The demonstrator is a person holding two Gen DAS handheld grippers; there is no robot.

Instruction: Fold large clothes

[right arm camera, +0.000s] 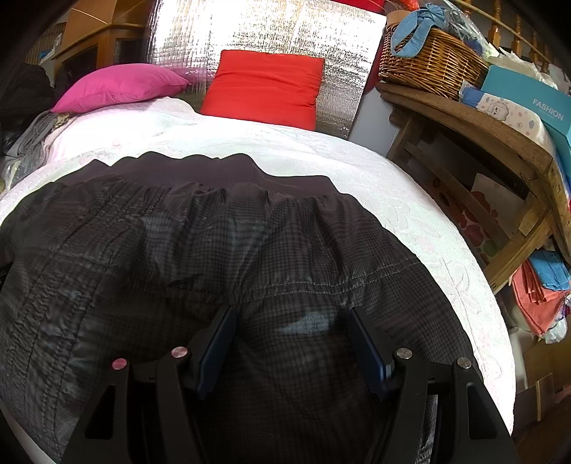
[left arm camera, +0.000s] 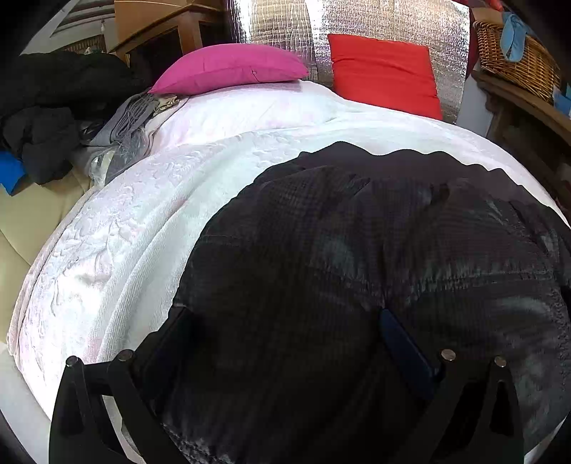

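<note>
1. Checked dark jacket point(right arm camera: 214, 250) spread flat over the white quilted bedspread point(right arm camera: 410, 200), ribbed hem point(right arm camera: 200, 171) up toward 12 o'clock, filling most of both wrist views.
2. Right gripper point(right arm camera: 291, 321) down low at 6 o'clock, jaws standing apart, blue pads point(right arm camera: 217, 342) on either side of a patch of the fabric, not pinching it.
3. Left gripper point(left arm camera: 285, 324) also at 6 o'clock over the jacket point(left arm camera: 357, 250), jaws wide, cloth bulging up between them; can't tell if anything's actually clamped.
4. Pink pillow point(left arm camera: 228, 67) at 11 o'clock and red pillow point(left arm camera: 385, 71) at 1 o'clock, up against the shiny foil panel point(left arm camera: 357, 21).
5. Wicker basket point(right arm camera: 428, 60) on a wooden shelf point(right arm camera: 481, 121) at 2 o'clock, blue box point(right arm camera: 535, 100) reading FASHION beside it.
6. Pile of dark clothes point(left arm camera: 53, 107) off at 9 o'clock.
</note>
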